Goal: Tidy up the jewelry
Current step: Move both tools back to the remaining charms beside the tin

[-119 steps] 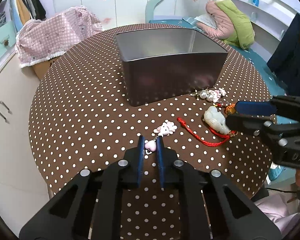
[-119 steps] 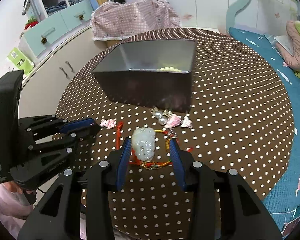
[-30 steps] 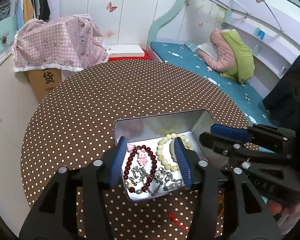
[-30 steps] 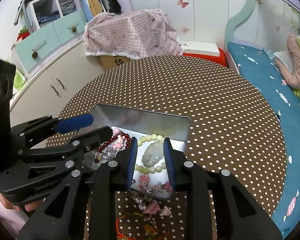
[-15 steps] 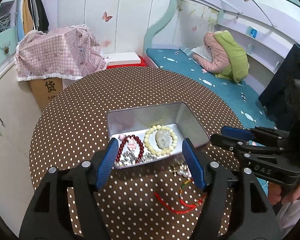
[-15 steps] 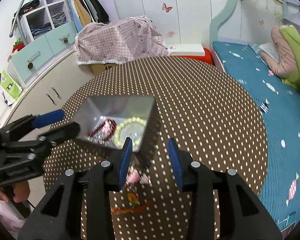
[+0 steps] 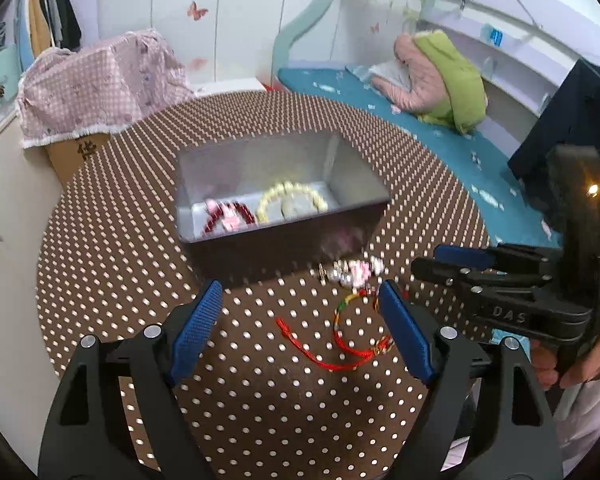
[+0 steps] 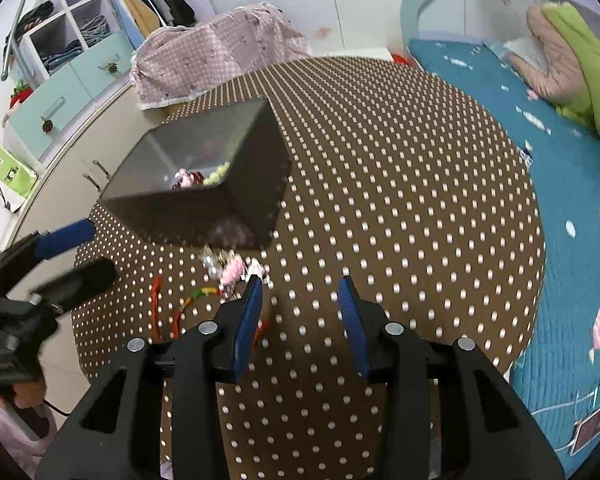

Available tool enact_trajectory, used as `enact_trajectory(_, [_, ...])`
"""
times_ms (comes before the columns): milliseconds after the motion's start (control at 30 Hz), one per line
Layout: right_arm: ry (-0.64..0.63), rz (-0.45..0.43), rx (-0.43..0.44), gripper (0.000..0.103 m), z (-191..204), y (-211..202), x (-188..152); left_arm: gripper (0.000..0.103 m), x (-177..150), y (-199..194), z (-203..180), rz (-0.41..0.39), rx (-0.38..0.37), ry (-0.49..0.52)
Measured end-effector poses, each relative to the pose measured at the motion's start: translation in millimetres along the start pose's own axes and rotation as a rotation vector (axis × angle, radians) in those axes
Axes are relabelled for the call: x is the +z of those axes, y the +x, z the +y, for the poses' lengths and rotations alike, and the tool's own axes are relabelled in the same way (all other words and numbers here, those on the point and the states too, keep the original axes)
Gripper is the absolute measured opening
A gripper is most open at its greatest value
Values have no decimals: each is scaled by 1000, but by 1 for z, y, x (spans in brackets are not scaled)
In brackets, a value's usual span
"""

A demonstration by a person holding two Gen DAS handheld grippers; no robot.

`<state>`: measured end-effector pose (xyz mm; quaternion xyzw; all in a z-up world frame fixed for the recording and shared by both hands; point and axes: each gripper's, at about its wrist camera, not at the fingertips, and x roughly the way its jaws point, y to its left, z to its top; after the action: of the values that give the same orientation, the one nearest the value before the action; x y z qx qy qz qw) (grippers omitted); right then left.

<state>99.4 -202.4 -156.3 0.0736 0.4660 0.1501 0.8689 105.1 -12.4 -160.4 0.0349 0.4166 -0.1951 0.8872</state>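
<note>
Both grippers, left gripper and right gripper, spread and empty; the thin red cord on the desk may slip a pinch.

Bead bracelets inside metal tin; red cord on tablecloth

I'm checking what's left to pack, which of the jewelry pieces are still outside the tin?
Two: the red cord bracelet lying on the tablecloth between the left gripper fingers, and the pink bead charm just before the tin. The bead bracelets are inside.
</note>
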Motion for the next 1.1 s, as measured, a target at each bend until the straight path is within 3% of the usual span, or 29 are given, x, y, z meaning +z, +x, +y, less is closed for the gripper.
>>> enact_trajectory(133, [7,14,2,38,-3,1,-6,75,-6,20,-7,39,5,34])
enact_trajectory(300, [5,11,10,40,-3,0,-8,55,-11,41,-18,90,64,93])
enact_trajectory(500, [4,10,22,40,-5,2,-7,12,-18,48,-29,123,105,176])
enact_trajectory(567, [4,10,24,40,-5,2,-6,4,-19,49,-26,128,107,164])
enact_trajectory(933, [-87,-14,82,40,20,3,-4,3,-7,9,17,40,23,-17])
enact_trajectory(1100, [-137,-8,20,26,26,16,4,4,-8,2,25,28,3,-39])
